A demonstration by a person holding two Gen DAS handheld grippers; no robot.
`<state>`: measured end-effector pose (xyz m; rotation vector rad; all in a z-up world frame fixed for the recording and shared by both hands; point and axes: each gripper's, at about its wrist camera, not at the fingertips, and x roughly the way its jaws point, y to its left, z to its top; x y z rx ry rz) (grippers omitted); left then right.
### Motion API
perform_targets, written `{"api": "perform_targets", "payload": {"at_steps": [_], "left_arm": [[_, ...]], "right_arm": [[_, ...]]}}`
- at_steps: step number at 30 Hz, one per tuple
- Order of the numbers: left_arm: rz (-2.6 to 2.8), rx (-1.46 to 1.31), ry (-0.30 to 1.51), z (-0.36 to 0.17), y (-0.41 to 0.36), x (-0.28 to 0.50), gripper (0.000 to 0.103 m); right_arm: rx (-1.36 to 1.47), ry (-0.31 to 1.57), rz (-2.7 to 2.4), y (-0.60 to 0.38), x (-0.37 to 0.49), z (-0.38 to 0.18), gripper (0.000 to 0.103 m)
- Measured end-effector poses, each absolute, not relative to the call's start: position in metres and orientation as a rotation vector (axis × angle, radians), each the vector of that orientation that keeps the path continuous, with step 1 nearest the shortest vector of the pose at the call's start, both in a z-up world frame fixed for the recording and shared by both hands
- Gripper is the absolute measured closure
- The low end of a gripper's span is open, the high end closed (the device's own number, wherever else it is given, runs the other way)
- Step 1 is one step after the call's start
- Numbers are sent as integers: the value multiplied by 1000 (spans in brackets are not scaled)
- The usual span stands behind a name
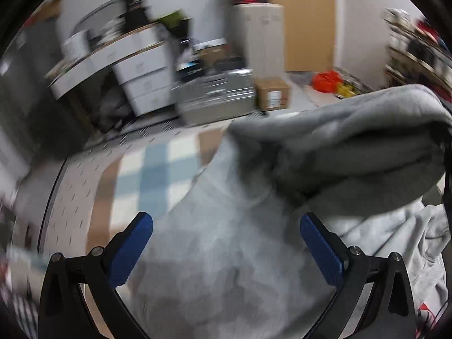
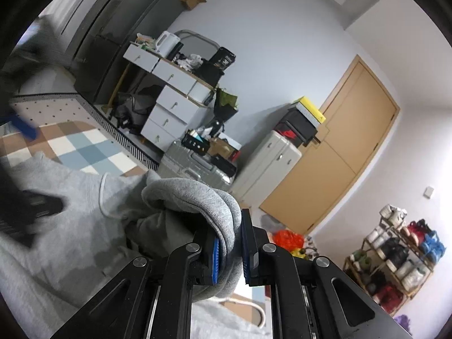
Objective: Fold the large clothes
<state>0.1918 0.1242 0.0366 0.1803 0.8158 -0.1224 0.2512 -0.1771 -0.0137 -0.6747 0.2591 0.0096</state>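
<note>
Two tools: right tool (image 2: 230, 250) clamps grey garment (image 2: 84, 226); left tool (image 1: 226, 243) spread wide, empty.

We are scanning both views for lettering and finding nothing we can read. A white label is showing on the cardboard box (image 1: 272, 93) in the left wrist view, but its print is blurring out. In the right wrist view, a black bag (image 2: 224, 56) on the drawer unit (image 2: 169, 96) is carrying a pale mark, too small to make out.
</note>
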Motion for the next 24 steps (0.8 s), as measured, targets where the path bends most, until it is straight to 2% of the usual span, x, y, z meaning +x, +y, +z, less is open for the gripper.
{"api": "perform_targets", "payload": {"at_steps": [9, 11, 13, 14, 15, 20, 24], "left_arm": [[-133, 304, 704, 36, 92, 252, 3], [-108, 363, 697, 33, 85, 260, 27], [-104, 379, 706, 33, 84, 264, 70], [-97, 379, 701, 36, 86, 261, 82], [-83, 374, 696, 40, 88, 256, 100], [28, 270, 633, 75, 115, 237, 100], [37, 156, 607, 104, 137, 201, 100]], "right_arm": [[-617, 249, 66, -194, 265, -13, 92], [-630, 256, 65, -197, 270, -20, 92], [-627, 276, 64, -200, 274, -25, 92], [-629, 283, 67, -200, 276, -28, 92], [-640, 281, 66, -200, 277, -31, 92], [-653, 268, 55, -194, 278, -31, 92], [-624, 234, 52, -190, 273, -8, 92]]}}
